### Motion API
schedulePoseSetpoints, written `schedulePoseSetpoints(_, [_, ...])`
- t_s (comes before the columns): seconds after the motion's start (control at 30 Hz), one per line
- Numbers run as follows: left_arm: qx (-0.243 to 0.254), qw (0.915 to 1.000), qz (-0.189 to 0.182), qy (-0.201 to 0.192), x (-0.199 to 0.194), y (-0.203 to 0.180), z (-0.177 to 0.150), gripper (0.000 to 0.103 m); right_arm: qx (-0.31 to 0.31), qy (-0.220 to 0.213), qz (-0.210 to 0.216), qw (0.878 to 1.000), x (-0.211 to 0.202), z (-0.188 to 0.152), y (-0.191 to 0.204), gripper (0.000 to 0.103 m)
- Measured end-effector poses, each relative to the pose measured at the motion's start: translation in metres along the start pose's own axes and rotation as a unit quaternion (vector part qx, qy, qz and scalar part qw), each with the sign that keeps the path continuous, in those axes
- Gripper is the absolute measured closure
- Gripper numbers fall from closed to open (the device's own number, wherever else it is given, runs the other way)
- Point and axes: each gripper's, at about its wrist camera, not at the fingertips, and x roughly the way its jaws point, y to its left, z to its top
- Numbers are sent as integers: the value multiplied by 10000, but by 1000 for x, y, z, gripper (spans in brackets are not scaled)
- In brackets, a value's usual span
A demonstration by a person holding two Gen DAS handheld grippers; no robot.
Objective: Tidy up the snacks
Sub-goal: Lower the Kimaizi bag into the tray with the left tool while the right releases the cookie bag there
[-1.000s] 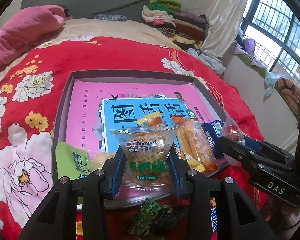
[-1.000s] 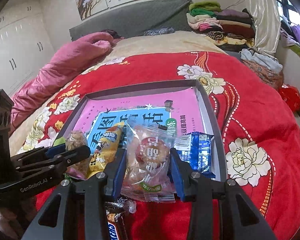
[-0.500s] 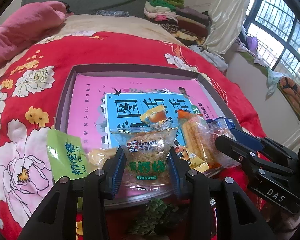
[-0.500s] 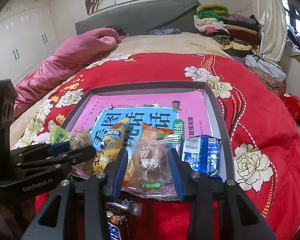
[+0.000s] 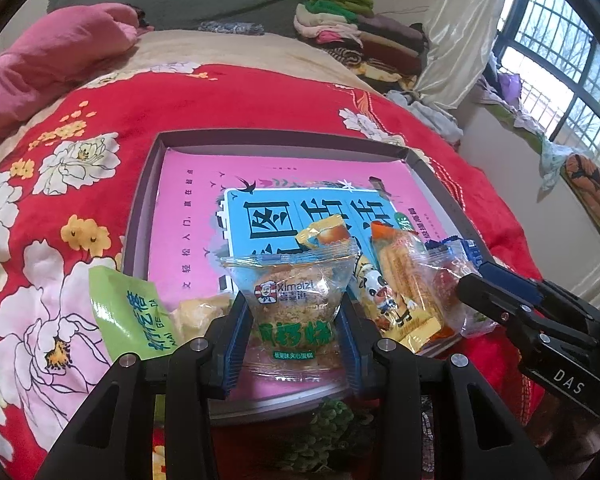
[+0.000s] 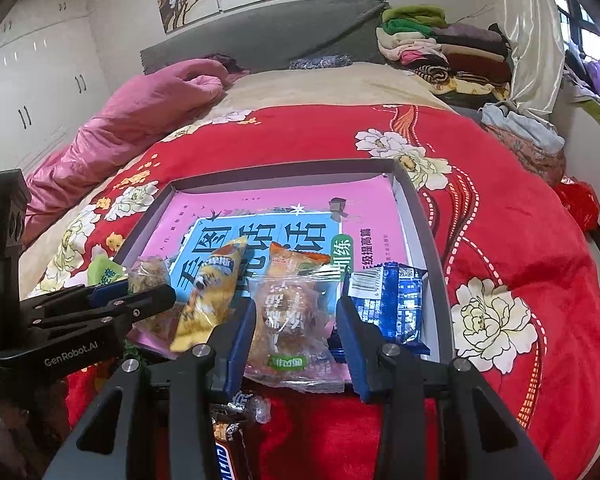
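**A:** What changed? Over the last second the right tool (image 6: pixel 296 320) has brought its clear crinkly pastry packet (image 6: pixel 290 320) down onto the near edge of the grey tray (image 6: pixel 420 208), beside the blue foil wrapper (image 6: pixel 396 304).

**B:** Left tool (image 5: pixel 292 320) hasn't budged. Its jaws are partly closed, pinching the see-through floss cake packet (image 5: pixel 292 300) over the tray's front rim. The right one's squeezing too, so I'd guess letting go comes next. Glossy book (image 5: pixel 300 216) underneath, so slippery.

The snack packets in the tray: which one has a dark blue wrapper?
The blue packet, lying beside the tray's right wall, just right of the right gripper. The other packets are clear, yellow or orange.
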Motion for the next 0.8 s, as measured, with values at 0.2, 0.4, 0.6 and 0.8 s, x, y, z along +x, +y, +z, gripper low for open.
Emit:
schedulePoseSetpoints(0.2, [-14, 10000, 0, 7, 0, 0, 0, 60, 75, -19, -14, 10000, -3, 0, -4, 61])
schedulePoseSetpoints(0.4, [37, 10000, 49, 10, -2, -2, 0, 54, 129, -36, -63, 9999, -7, -1, -8, 61])
schedulePoseSetpoints(0.6, [42, 10000, 84, -7, -4, 0, 2, 52, 180, -68, -88, 9998, -11, -1, -10, 61])
schedulePoseSetpoints(0.8, [31, 10000, 48, -57, -10, 2, 4, 48, 220, -97, -143, 9996, -16, -1, -13, 61])
